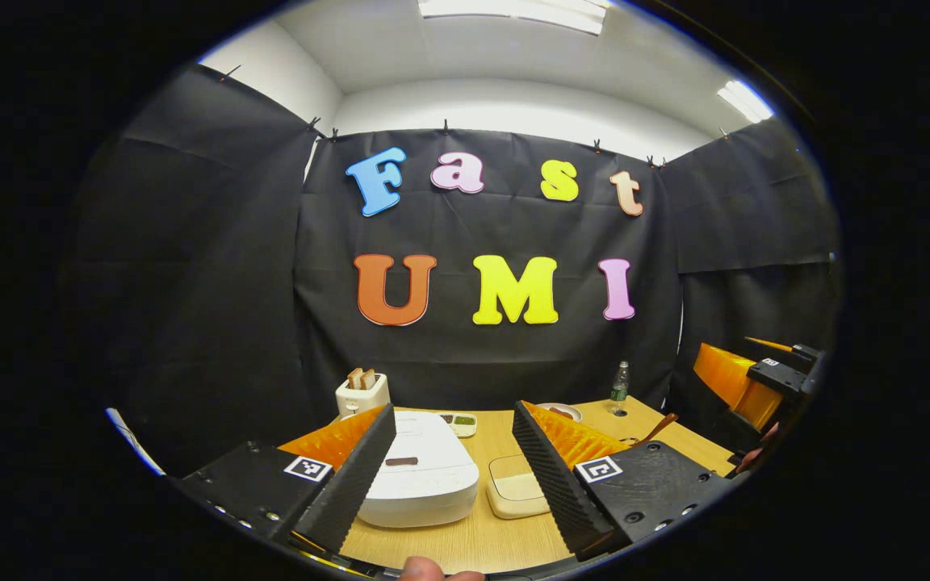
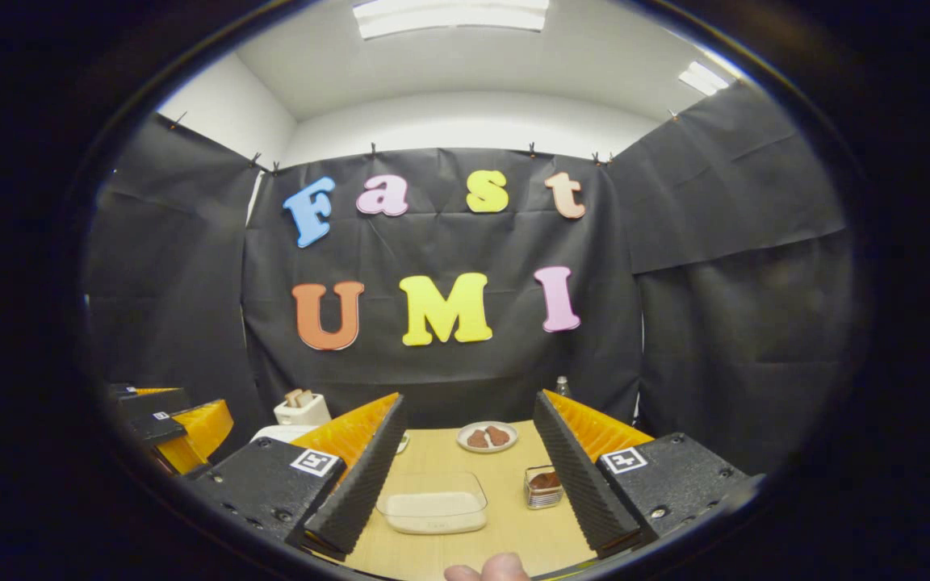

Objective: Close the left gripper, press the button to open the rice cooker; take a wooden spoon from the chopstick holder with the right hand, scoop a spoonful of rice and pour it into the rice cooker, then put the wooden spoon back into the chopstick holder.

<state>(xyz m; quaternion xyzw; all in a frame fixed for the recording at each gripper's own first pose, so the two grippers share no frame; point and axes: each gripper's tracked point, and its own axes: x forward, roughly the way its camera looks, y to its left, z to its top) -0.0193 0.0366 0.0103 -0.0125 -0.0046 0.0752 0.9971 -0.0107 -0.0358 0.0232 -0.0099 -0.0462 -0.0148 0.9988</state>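
Your fingertip [image 1: 421,569] sits at 6 o'clock in the left gripper view, behind the left gripper [image 1: 453,464], whose fingers are spread wide, holding nothing. Between them lies the closed white rice cooker [image 1: 425,476] on the wooden table [image 1: 465,549]. Your right gripper [image 2: 469,464] is likewise spread and empty, with the clear rice container [image 2: 435,504] between its fingers. The wooden spoon [image 1: 659,428] leans at 3 o'clock in the left gripper view.
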